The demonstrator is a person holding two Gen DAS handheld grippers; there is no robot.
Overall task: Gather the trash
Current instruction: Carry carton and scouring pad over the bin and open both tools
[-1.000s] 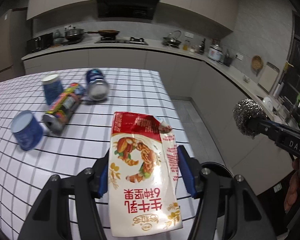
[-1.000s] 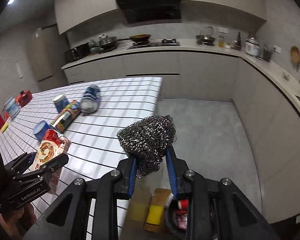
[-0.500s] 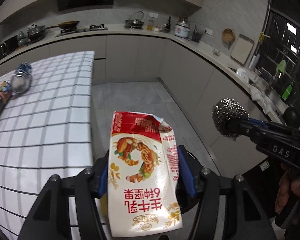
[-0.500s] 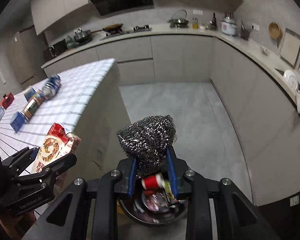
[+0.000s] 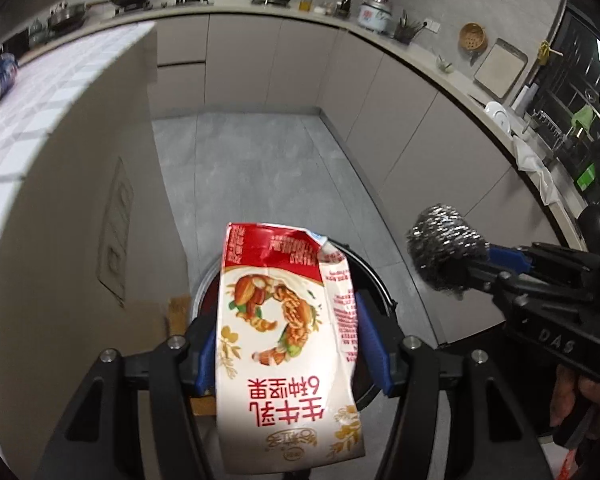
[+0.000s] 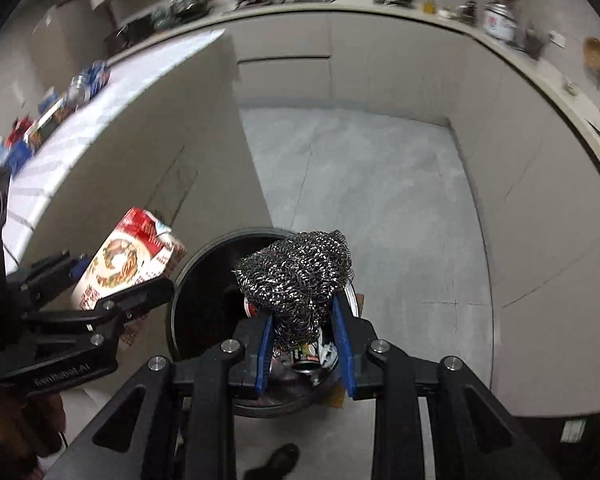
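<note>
- Kitchen floor of grey tile runs between the long cabinet run on one side and the island with its white checked top on the other.
- Trash bin, round, dark and open-topped, stands on the floor at the foot of the island; cans and other bits of rubbish lie in its bottom.
- Left gripper points steeply down over the bin, its blue pads pinching a torn red-and-white milk carton by the two long sides, the ripped end away from the hand.
- Right gripper hangs just beside the left one, also tipped down at the bin, its jaws squeezed in on a ball of steel wool that bulges out past the fingertips.
- Carton and steel wool both sit above the bin's mouth, apart from each other, neither touching the rim.
- Drink cans and small packets lie on the island top, well apart from the grippers.
- Shoe tip shows on the floor below the right gripper.
</note>
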